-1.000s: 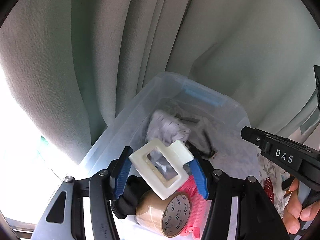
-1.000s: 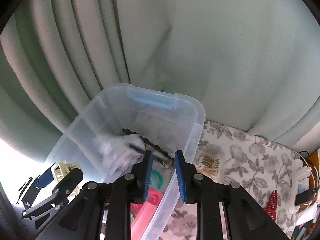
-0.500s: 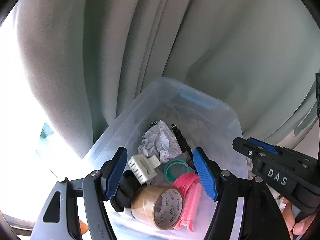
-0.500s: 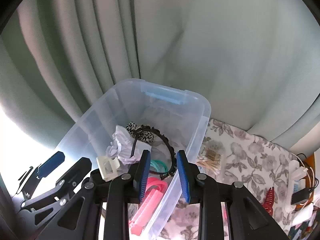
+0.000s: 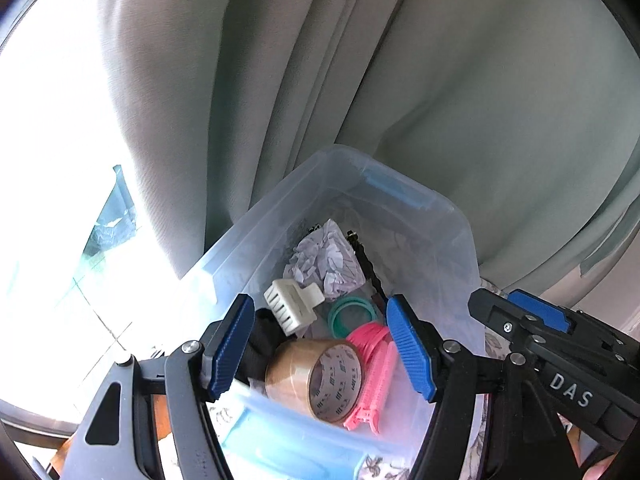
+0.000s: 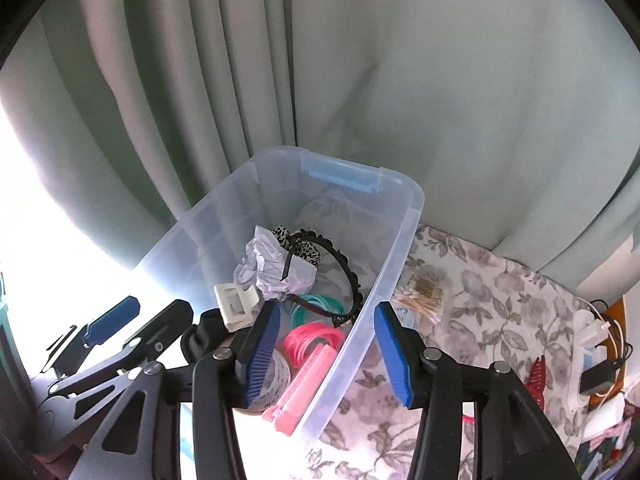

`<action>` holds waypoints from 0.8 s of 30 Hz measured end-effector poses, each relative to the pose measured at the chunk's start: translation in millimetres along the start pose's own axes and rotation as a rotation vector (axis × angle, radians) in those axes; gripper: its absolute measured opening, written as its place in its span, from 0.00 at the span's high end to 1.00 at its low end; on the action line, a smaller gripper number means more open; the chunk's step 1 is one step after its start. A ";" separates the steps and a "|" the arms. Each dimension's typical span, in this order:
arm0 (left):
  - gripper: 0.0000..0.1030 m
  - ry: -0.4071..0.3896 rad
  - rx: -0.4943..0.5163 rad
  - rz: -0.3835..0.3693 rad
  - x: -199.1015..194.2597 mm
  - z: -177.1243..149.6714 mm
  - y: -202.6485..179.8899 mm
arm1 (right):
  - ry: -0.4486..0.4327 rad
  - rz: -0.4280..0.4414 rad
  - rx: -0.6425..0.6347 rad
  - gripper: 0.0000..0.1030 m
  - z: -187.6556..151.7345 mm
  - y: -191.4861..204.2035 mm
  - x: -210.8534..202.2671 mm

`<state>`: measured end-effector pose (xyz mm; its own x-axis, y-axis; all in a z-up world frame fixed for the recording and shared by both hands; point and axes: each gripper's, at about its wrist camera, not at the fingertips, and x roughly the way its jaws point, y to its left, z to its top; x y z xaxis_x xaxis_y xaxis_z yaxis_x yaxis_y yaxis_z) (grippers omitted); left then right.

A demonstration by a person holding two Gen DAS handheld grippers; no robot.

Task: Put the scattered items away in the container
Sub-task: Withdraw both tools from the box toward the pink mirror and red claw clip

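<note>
A clear plastic bin (image 5: pixel 400 196) (image 6: pixel 400 240) holds a cream hair claw clip (image 5: pixel 292 306) (image 6: pixel 236 304), crumpled paper (image 5: pixel 324 256) (image 6: pixel 272 264), a tape roll (image 5: pixel 316 376), a green ring (image 5: pixel 352 316), pink bands and a pink clip (image 5: pixel 376 380) (image 6: pixel 308 364), and a black headband (image 6: pixel 340 264). My left gripper (image 5: pixel 322 350) is open and empty above the bin's near end. My right gripper (image 6: pixel 326 356) is open and empty, straddling the bin's right wall. It shows at the right of the left wrist view (image 5: pixel 520 320).
Grey-green curtains hang behind the bin. A floral tablecloth (image 6: pixel 480 308) lies to its right, with a bundle of cotton swabs (image 6: pixel 420 296), a red claw clip (image 6: pixel 536 376), and a white power strip with cables (image 6: pixel 592 344) at the far right. Bright window glare is at the left.
My left gripper opened and let the cream claw clip fall into the bin, then drew back. My right gripper opened wider and moved over the bin's right wall.
</note>
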<state>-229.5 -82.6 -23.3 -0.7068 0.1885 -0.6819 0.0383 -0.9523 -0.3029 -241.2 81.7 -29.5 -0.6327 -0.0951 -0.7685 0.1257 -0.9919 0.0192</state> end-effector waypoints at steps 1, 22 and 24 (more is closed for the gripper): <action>0.32 0.000 -0.003 0.001 -2.6 -1.6 -0.2 | -0.002 0.000 0.000 0.47 -1.6 0.0 -2.7; 0.32 -0.002 0.013 0.010 -45.5 -30.7 -17.1 | -0.044 0.034 0.022 0.45 -33.5 -7.6 -54.2; 0.32 0.000 0.013 0.018 -47.9 -32.7 -17.7 | -0.048 0.041 0.024 0.45 -36.6 -9.5 -58.7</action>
<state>-173.2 -66.9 -7.0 -0.7062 0.1716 -0.6869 0.0418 -0.9584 -0.2823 -177.3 99.9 -7.9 -0.6633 -0.1389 -0.7353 0.1340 -0.9888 0.0660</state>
